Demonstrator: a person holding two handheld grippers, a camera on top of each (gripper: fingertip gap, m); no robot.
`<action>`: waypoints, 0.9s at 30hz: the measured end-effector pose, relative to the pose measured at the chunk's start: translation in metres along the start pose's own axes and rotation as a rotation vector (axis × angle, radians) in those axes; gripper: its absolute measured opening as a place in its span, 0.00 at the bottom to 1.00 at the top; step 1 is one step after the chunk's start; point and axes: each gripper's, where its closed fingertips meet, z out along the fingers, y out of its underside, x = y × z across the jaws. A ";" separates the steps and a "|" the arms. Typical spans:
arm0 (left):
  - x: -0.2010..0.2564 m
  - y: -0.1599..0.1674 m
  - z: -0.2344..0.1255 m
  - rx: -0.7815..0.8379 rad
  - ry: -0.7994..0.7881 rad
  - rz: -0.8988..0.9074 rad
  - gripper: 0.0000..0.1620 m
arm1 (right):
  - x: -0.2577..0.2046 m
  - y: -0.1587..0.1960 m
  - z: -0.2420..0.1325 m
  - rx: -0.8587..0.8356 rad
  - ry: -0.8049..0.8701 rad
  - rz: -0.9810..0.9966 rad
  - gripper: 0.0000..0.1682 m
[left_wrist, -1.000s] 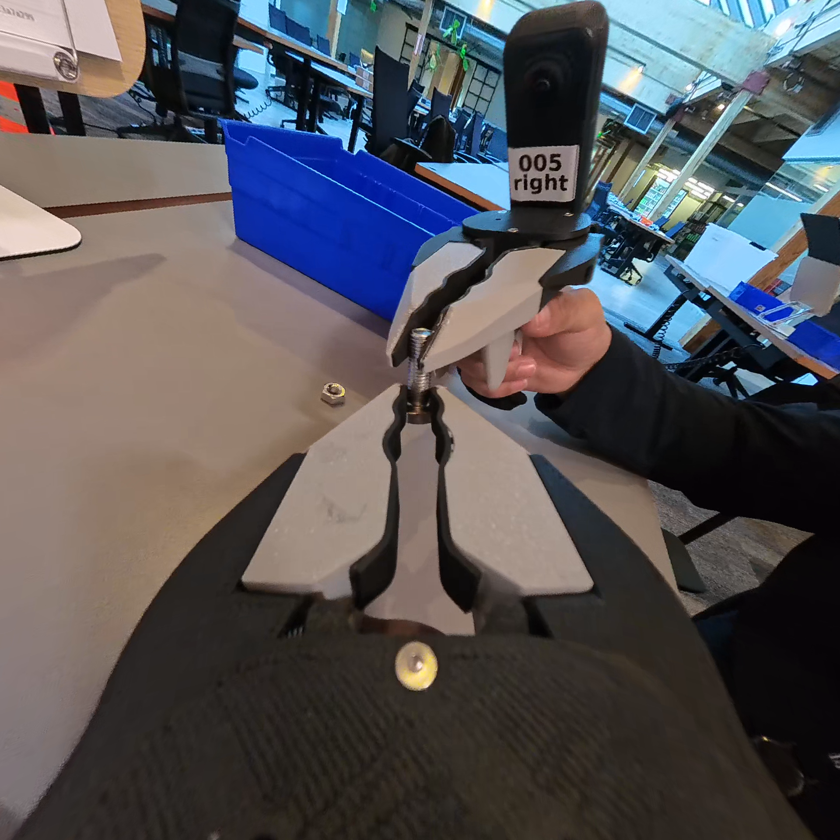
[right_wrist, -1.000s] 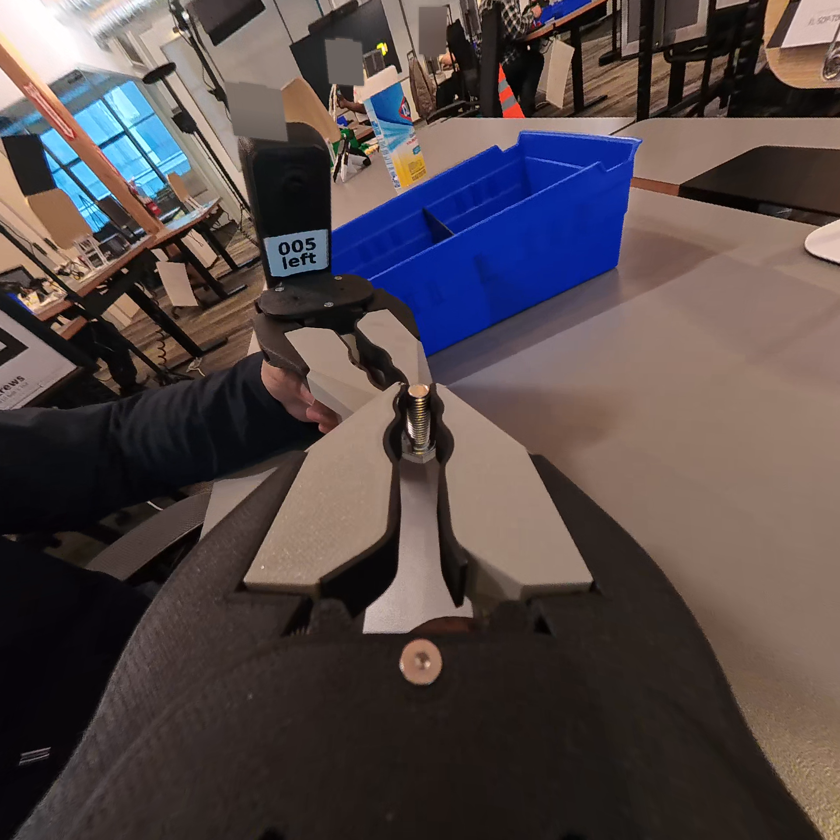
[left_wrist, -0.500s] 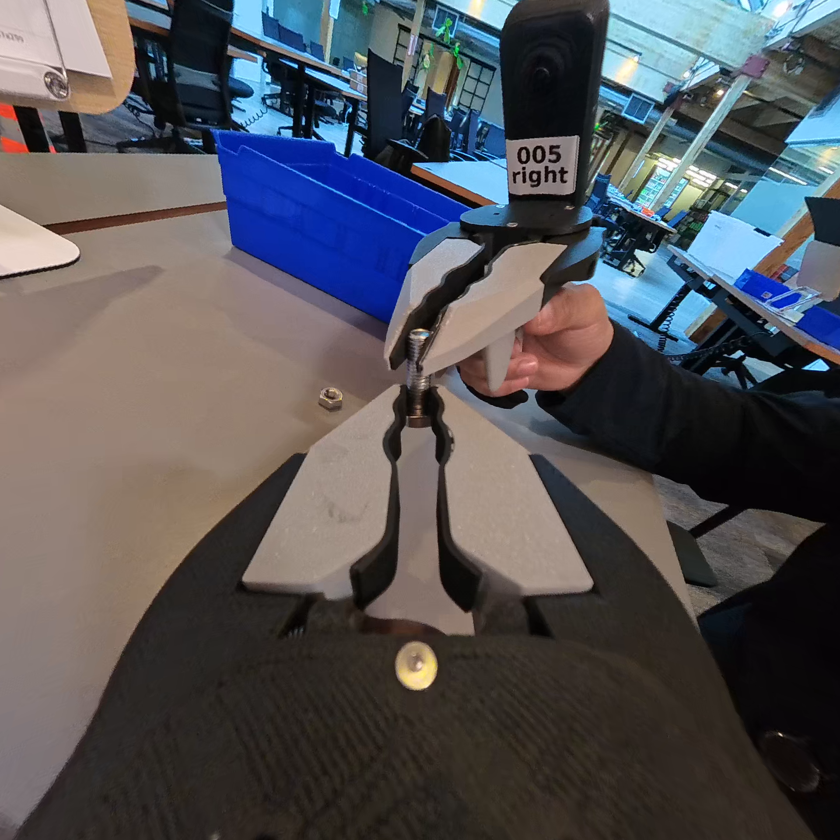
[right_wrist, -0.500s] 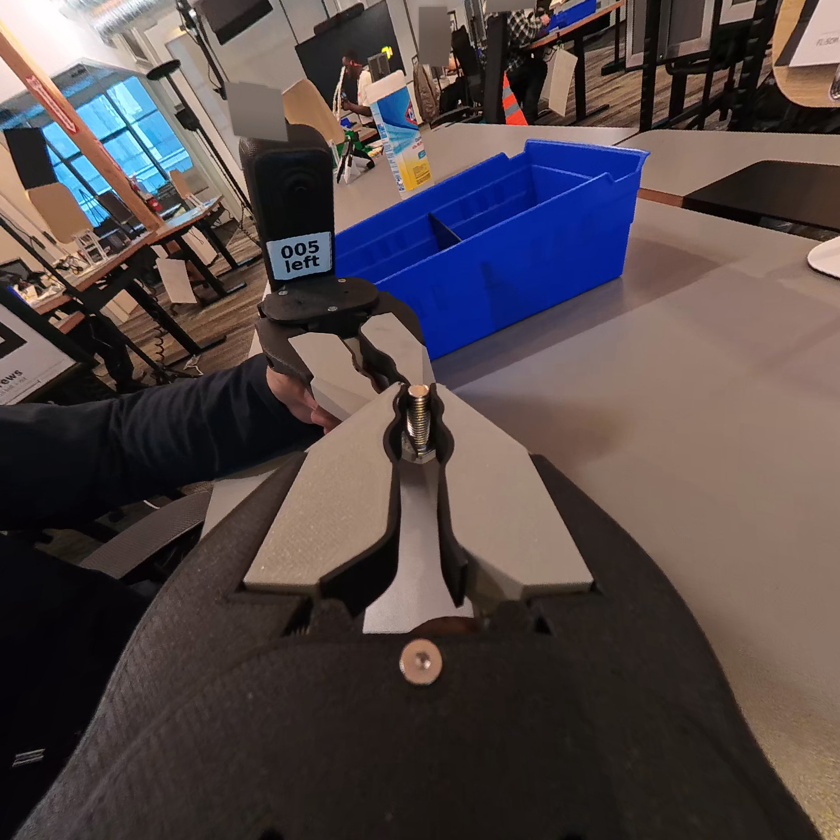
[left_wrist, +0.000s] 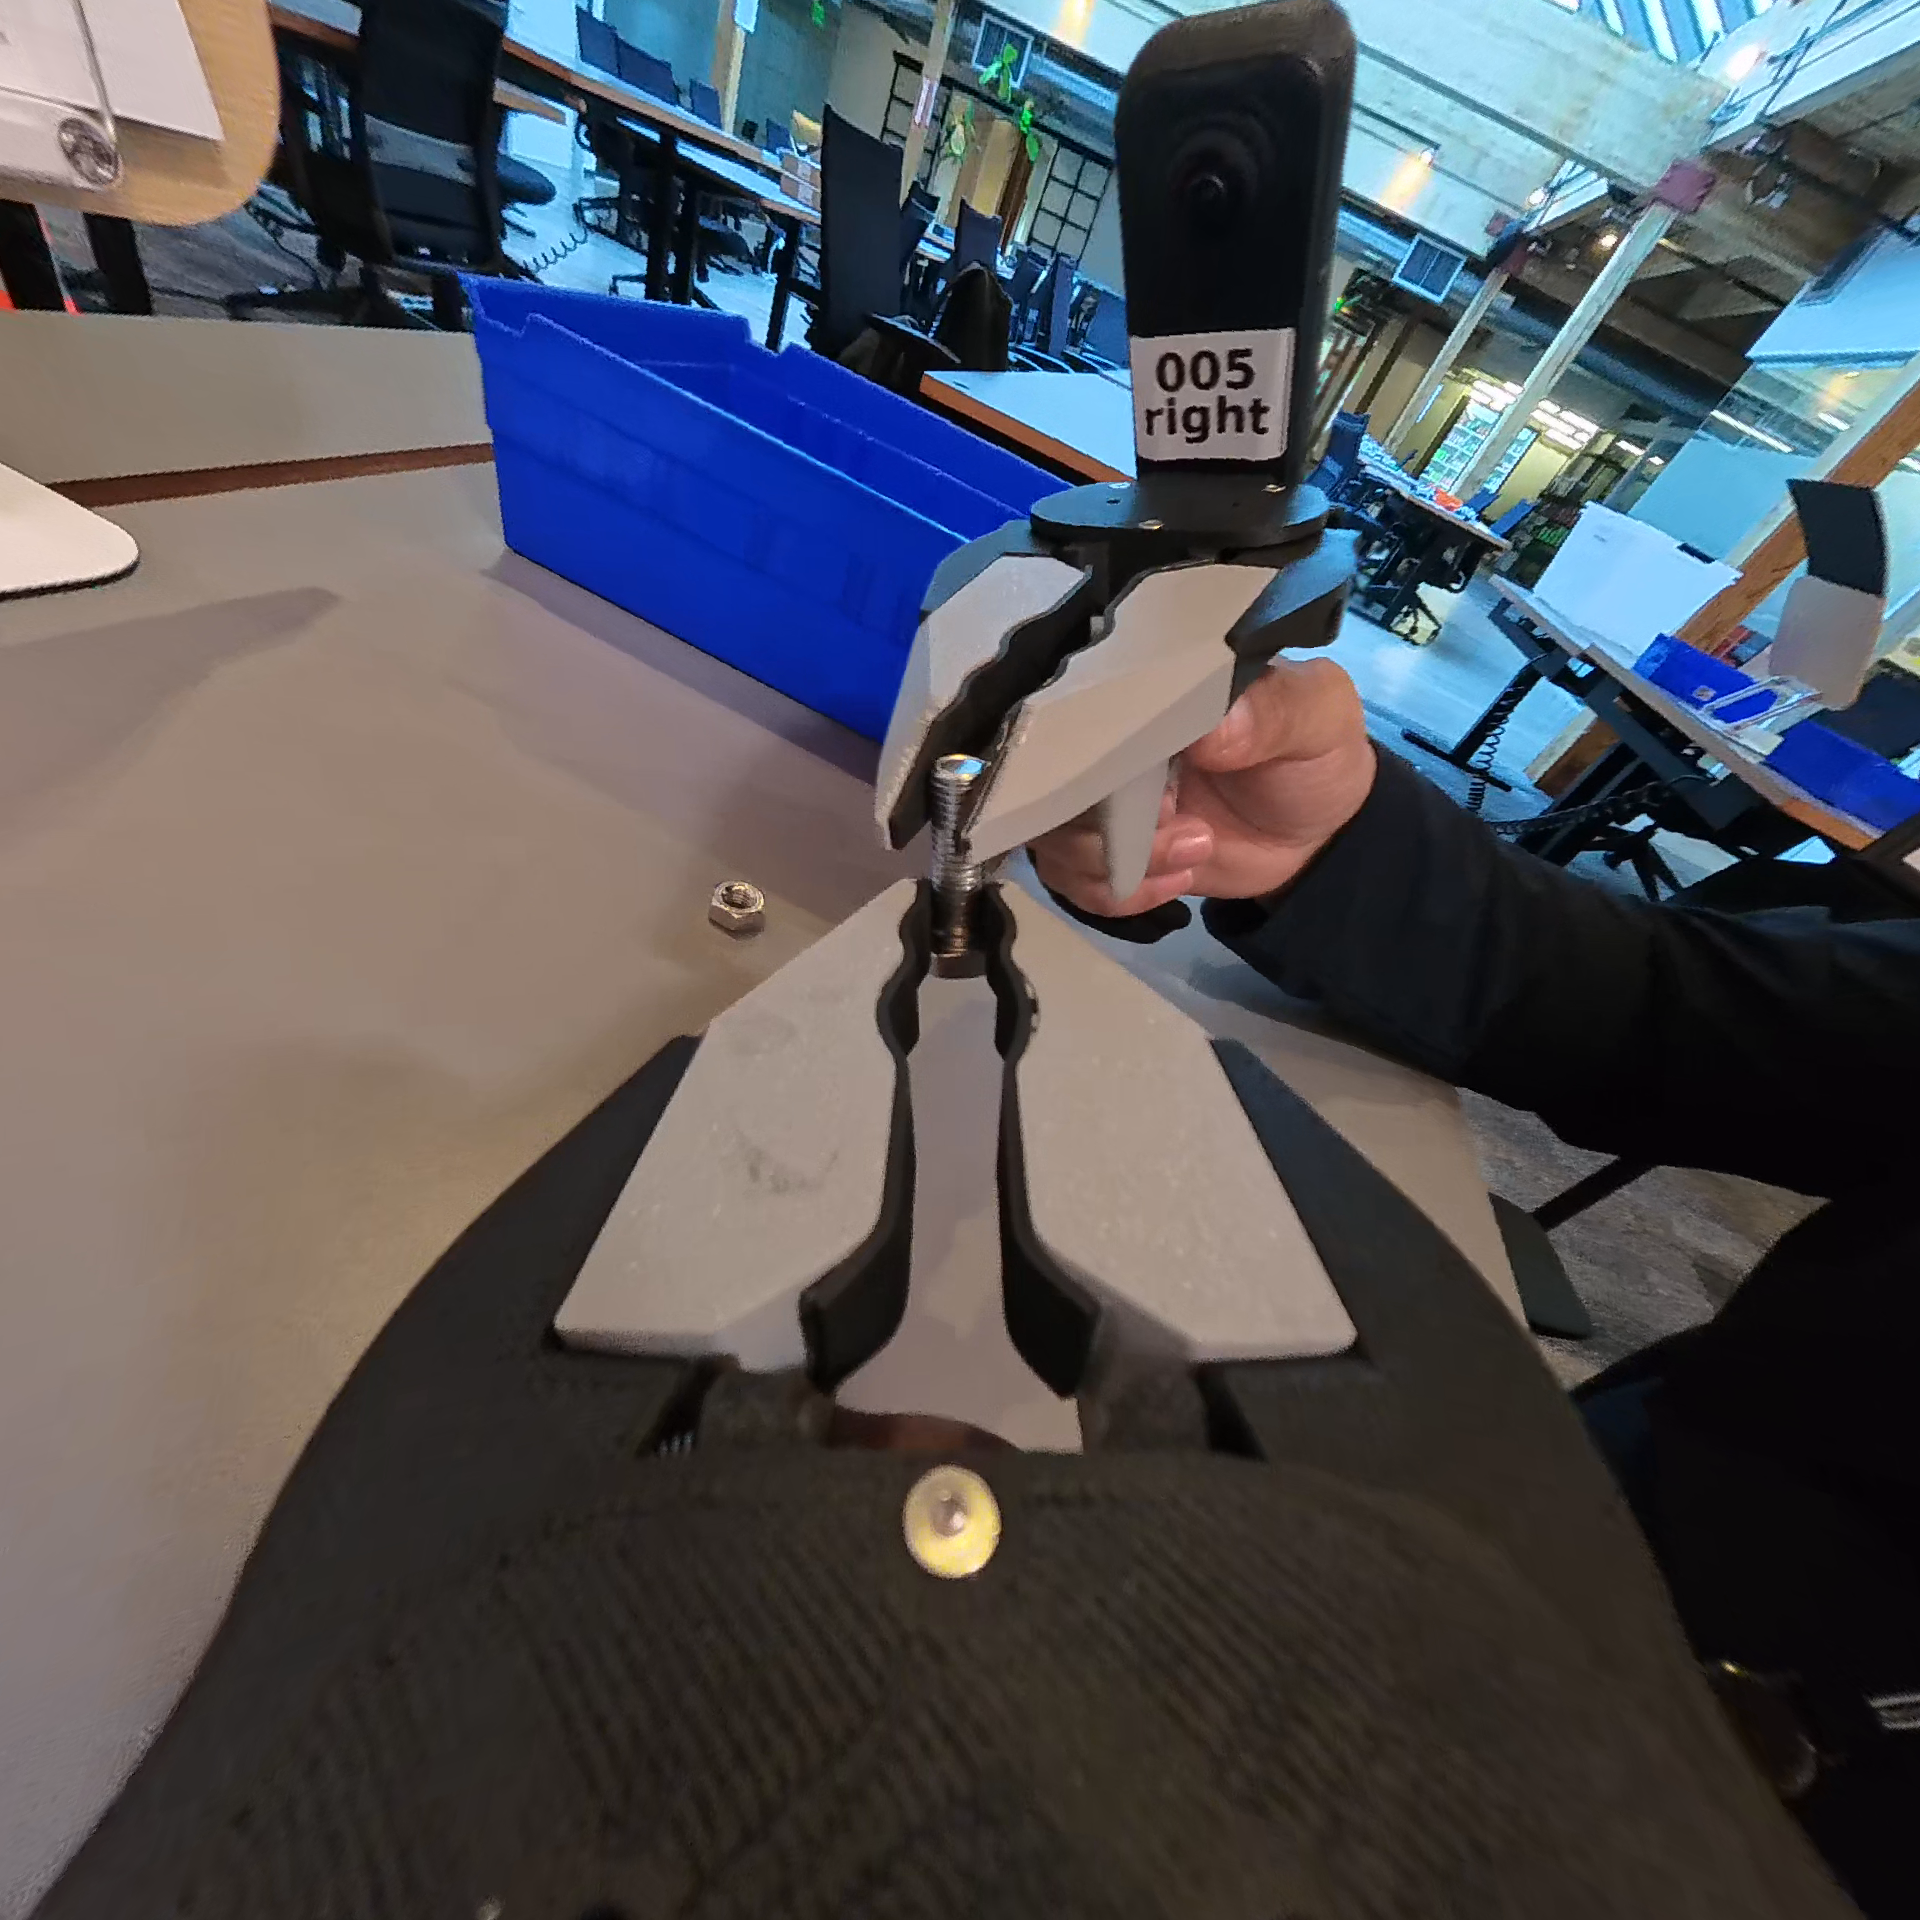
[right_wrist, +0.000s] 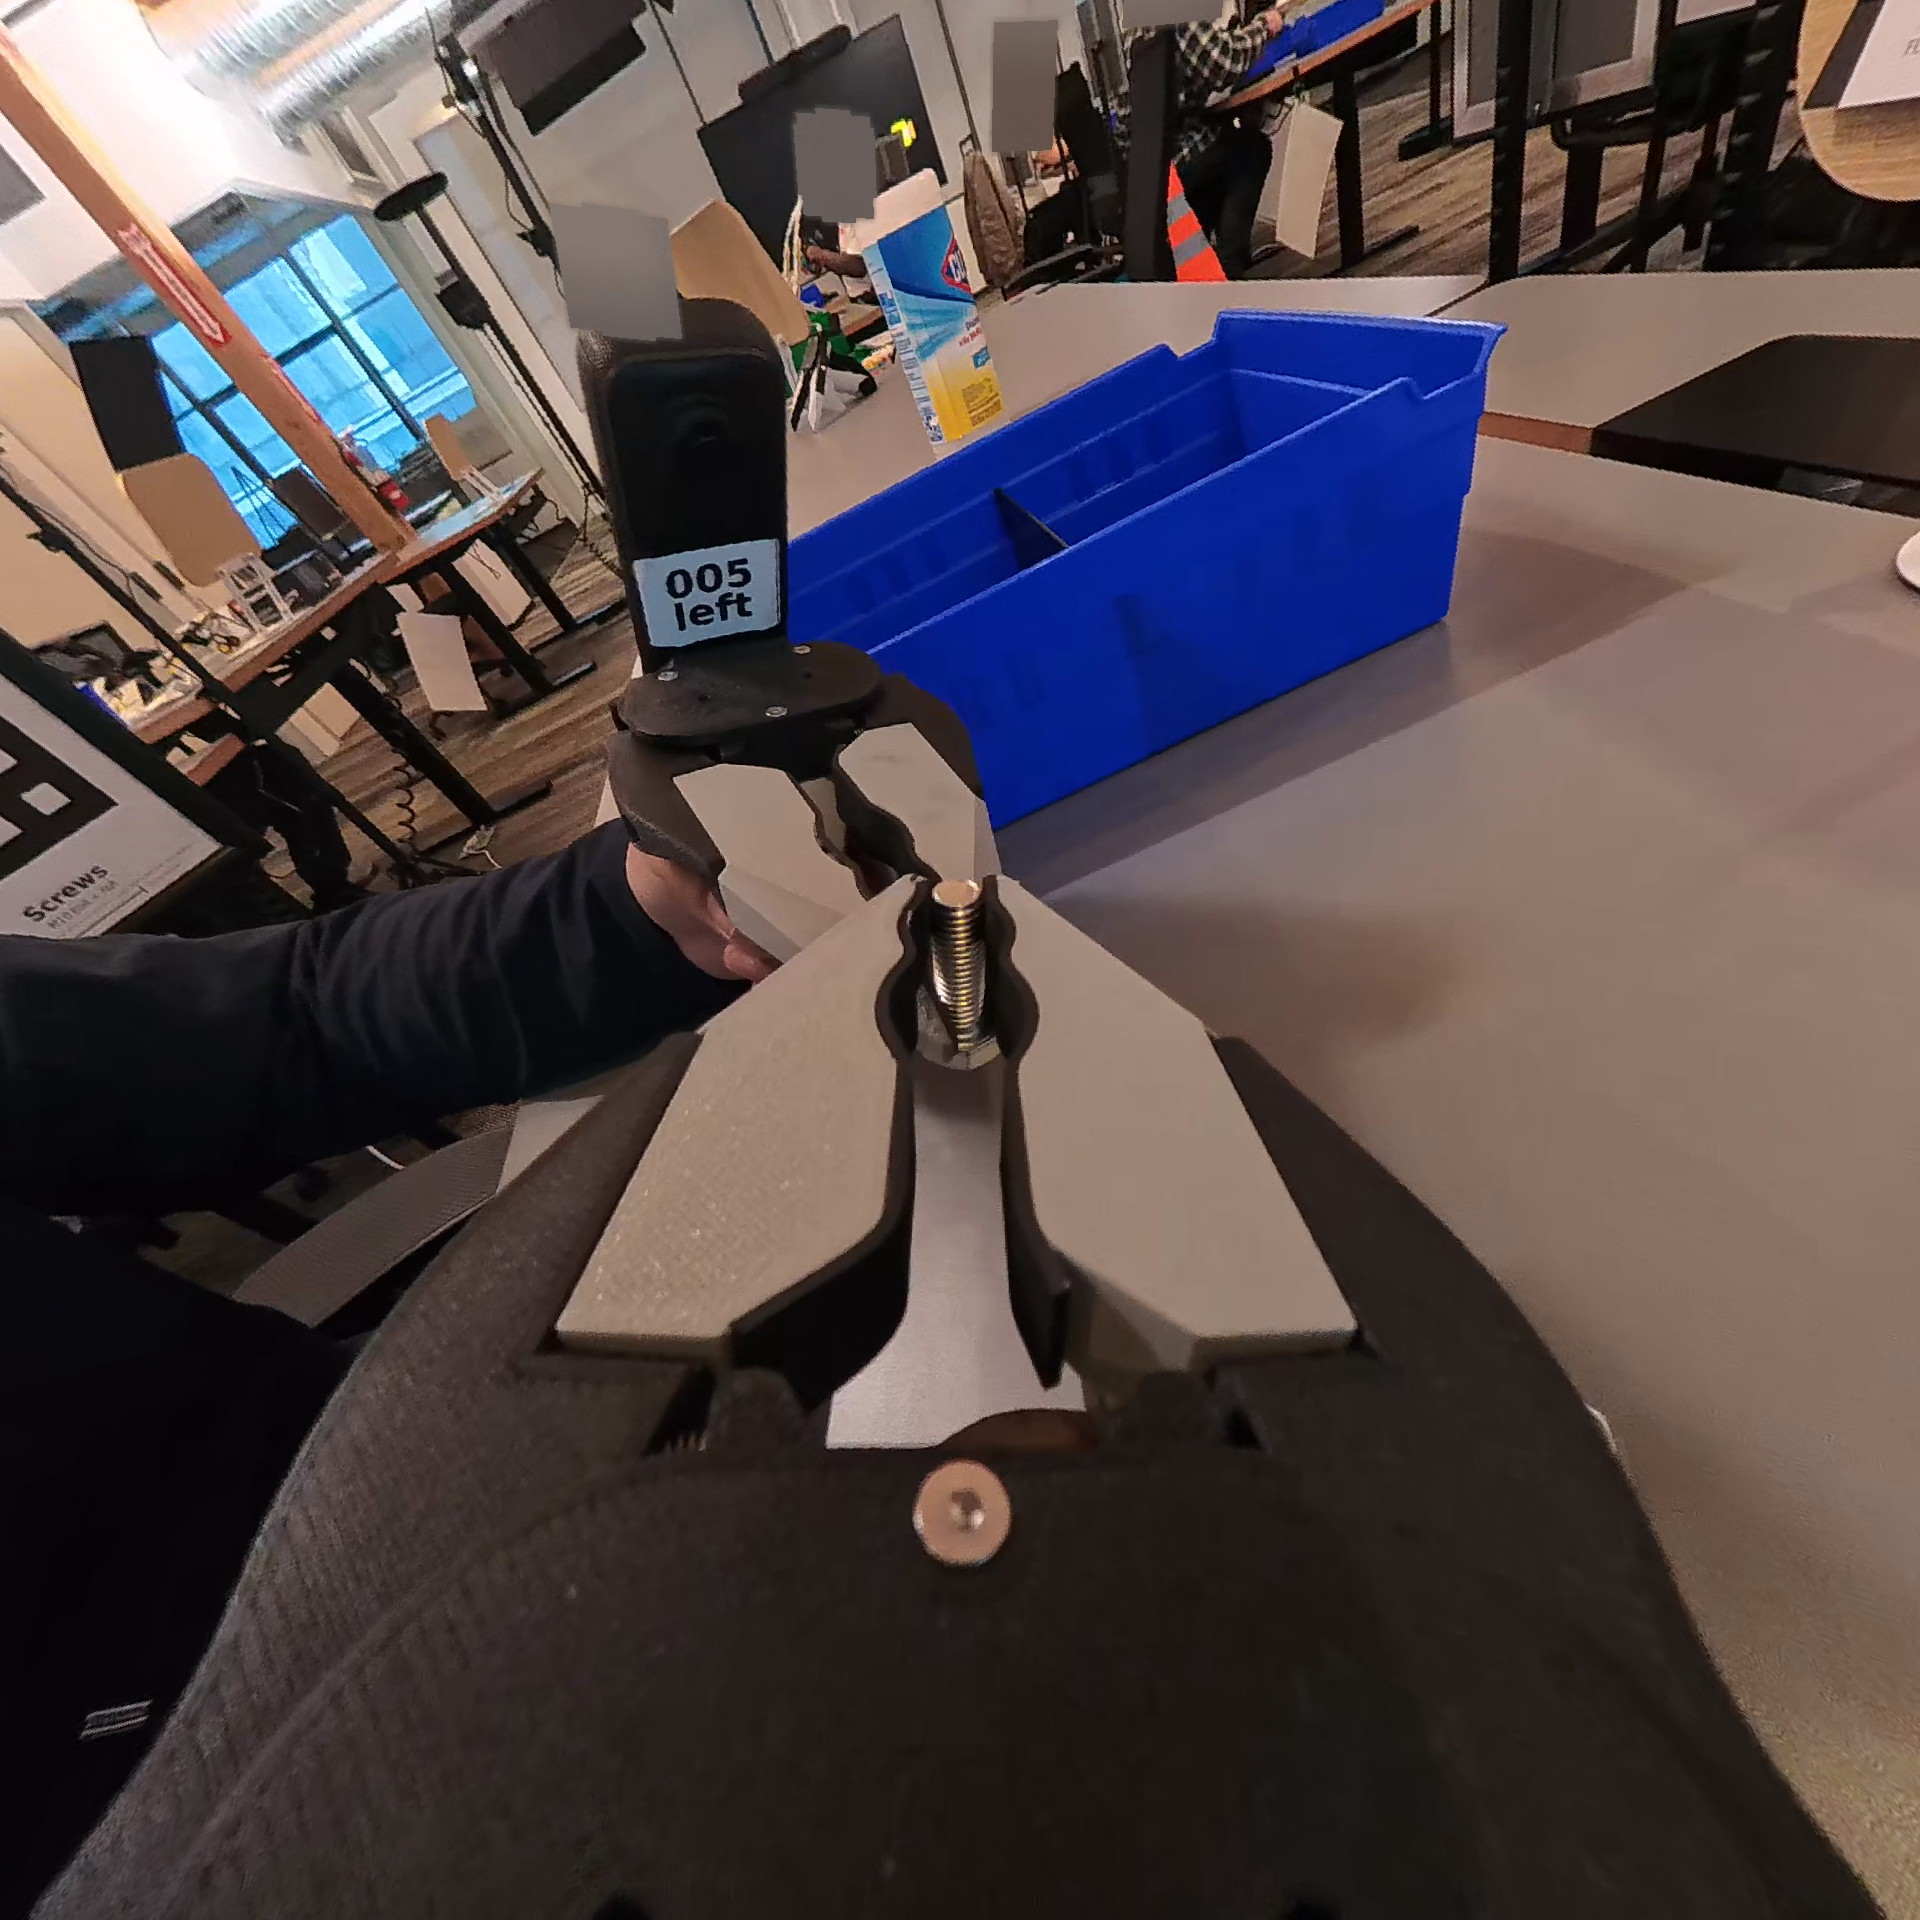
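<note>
**Both grippers pinching one bolt above the table**

The left gripper (left_wrist: 956, 930) is pinching the lower end of a threaded steel bolt (left_wrist: 951, 847), its fingers pressed in on what looks like a nut or the bolt's head seated in the notch near their tips. The right gripper (right_wrist: 961, 961) is closing on the same bolt from the other side, its fingers pressing against the threaded shank, with the bolt's flat end showing just past the fingertips. The bolt is standing roughly upright between the two, held clear of the grey table (left_wrist: 312, 935).

A loose nut (left_wrist: 736, 906) is lying on the table near the left gripper, apart from it. A blue bin (right_wrist: 1195, 623) with a divider is sitting farther back.

The bolt is probably stiff, small and fairly heavy for its size; smooth metal may slip or twist under flat pads. The threads and the hexagonal faces likely give the surest hold, seated in the finger notches.
</note>
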 end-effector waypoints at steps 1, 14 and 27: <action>-0.001 0.000 0.000 -0.001 -0.002 -0.001 0.04 | 0.000 0.000 0.000 -0.001 0.001 -0.001 0.04; -0.021 -0.017 -0.016 0.102 -0.104 0.014 0.04 | 0.088 0.032 -0.047 -0.250 0.462 -0.015 0.14; -0.005 -0.026 -0.024 0.147 0.007 0.094 0.04 | 0.116 0.077 -0.058 -0.545 0.638 -0.129 0.16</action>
